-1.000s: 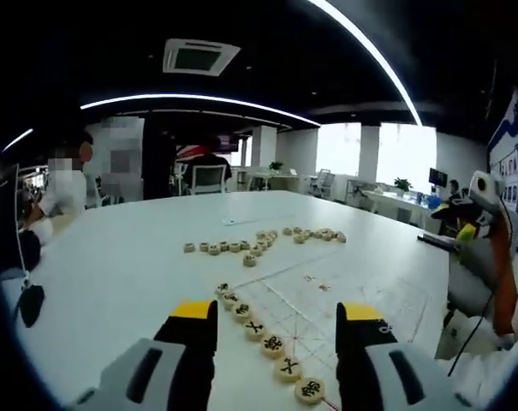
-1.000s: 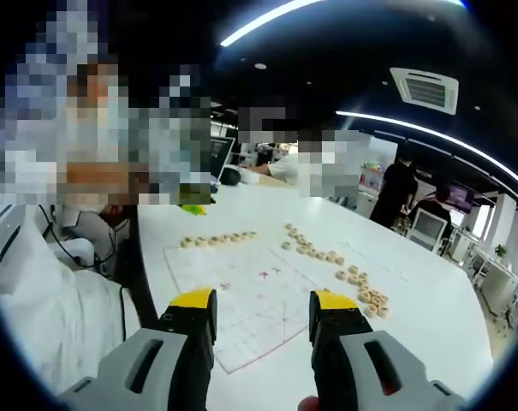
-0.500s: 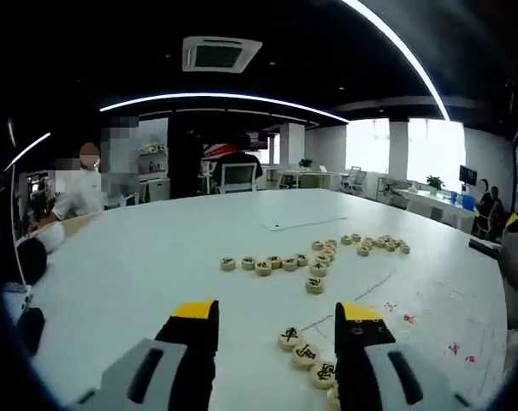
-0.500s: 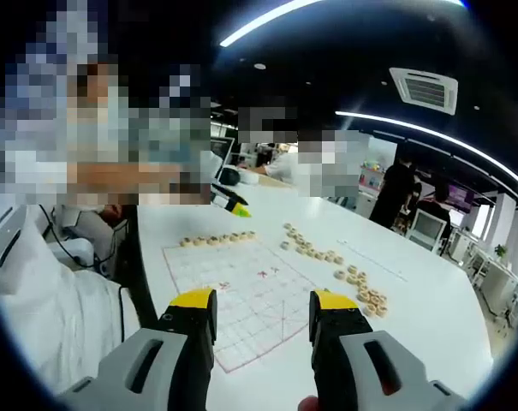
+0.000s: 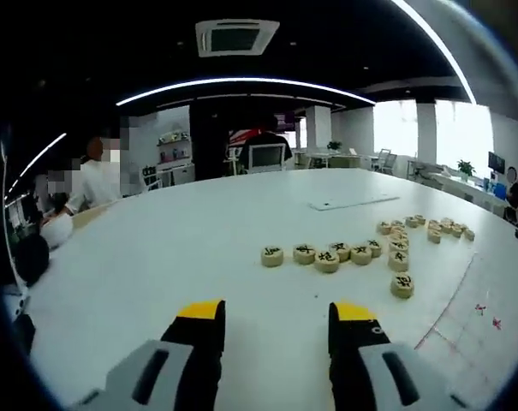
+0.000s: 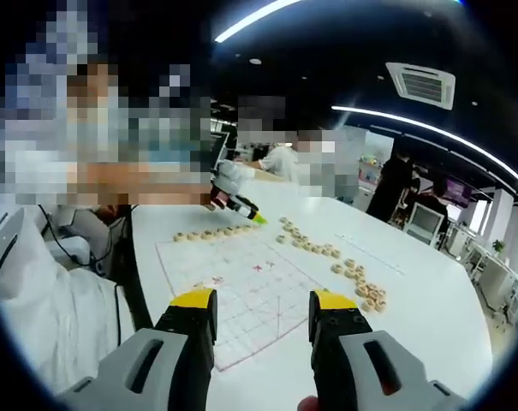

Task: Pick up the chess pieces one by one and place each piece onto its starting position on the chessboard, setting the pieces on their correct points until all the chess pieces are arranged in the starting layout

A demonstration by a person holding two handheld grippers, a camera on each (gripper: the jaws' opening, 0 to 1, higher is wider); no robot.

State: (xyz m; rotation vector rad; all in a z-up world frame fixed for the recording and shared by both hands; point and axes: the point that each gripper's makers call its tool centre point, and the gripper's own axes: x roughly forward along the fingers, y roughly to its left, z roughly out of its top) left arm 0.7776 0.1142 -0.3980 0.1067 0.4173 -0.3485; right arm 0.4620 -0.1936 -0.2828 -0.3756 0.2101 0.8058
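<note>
Left gripper view: left gripper [image 5: 276, 321] jaws spread, nothing between them, over bare white table [image 5: 156, 257]. A row of round chess pieces [image 5: 327, 254] lies ahead to the right, more scattered pieces [image 5: 425, 229] beyond. Chessboard [image 5: 485, 317] edge at lower right.

Right gripper view: right gripper [image 6: 263, 312] jaws spread, empty, above the chessboard [image 6: 241, 295]. Row of pieces [image 6: 209, 232] along its far edge; loose pieces [image 6: 327, 251] trail off right. The left gripper [image 6: 235, 203] shows near that row.

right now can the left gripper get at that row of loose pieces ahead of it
Probably yes. The left gripper is open, and bare white table lies between it and the row of pieces, which sit a little to its right.
</note>
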